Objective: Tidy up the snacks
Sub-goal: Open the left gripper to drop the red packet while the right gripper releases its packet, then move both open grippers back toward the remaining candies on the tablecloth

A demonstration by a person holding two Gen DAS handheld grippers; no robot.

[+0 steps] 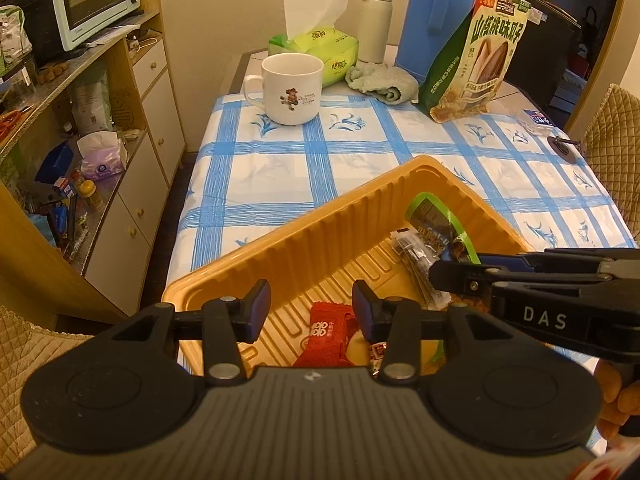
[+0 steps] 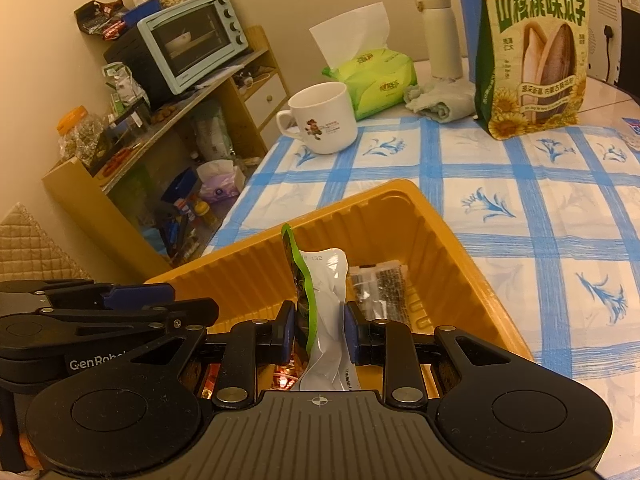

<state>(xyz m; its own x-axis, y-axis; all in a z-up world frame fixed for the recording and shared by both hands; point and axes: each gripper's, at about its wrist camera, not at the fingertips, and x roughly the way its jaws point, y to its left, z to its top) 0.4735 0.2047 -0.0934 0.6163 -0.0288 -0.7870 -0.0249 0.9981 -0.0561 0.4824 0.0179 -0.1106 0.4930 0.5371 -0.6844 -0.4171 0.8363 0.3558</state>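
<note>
right gripper (image 2: 316, 336) clamped on green packet (image 2: 316, 312), upright over near part of tray (image 2: 440, 240). left gripper (image 1: 311, 312) released, nothing between, above red snack (image 1: 328, 332). risk: grippers close together, may bump; thin foil may slip, fall outside tray.

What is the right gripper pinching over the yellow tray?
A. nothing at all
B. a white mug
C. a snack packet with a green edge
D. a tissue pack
C: the right gripper has its fingers closed on the snack packet with the green edge, above the yellow tray.
</note>
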